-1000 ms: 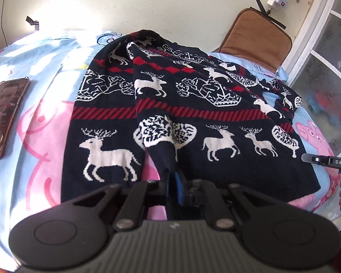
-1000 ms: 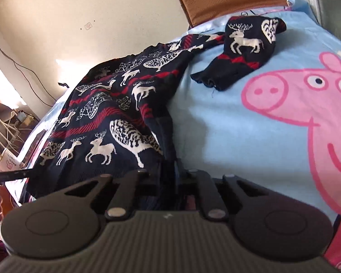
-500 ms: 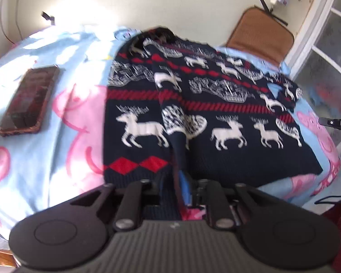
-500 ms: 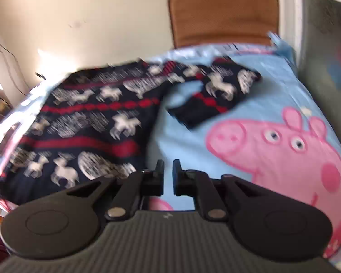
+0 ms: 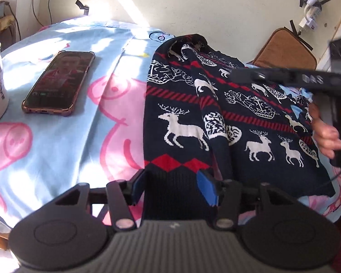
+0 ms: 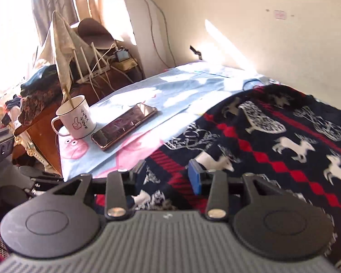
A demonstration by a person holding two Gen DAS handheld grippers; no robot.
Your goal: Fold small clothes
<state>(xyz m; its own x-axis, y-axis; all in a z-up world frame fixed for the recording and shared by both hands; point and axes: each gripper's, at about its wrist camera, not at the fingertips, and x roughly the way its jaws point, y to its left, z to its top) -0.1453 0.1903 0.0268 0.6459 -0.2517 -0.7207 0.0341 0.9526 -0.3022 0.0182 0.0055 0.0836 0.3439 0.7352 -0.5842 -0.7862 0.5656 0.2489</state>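
**A:** What occupies the centre of the left wrist view?

**B:** A navy knitted sweater with white reindeer and red diamond bands [image 5: 216, 118] lies on the pale blue cartoon-pig bedsheet [image 5: 79, 141]. A sleeve is folded over its front, running from twelve o'clock down to six o'clock. The ribbed hem sits at six o'clock, nearest the camera.

**A:** How does the left gripper [image 5: 174, 187] stand?

**B:** Its blue-padded jaws are opening. The hem cloth lies between them, but the pads do not press it. The likely reason is that the hem has been laid where the fold needs it and is being let go.

**A:** And the right gripper [image 6: 164, 175]?

**B:** Its jaws are also opening, spread above the patterned knit with nothing pinched. In the left wrist view it crosses at about two o'clock, blurred, with the person's hand [image 5: 325, 136] on its handle. It probably heads for the sweater's far side to set up the next fold.

**A:** What else rests on the sheet?

**B:** A dark smartphone in a rose-gold case [image 5: 59, 80] lies at ten o'clock, well apart from the sweater. A white enamel mug with a thumbs-up print [image 6: 76, 118] stands just beside the phone, near the bed's edge. Both appear clear of the folding area.
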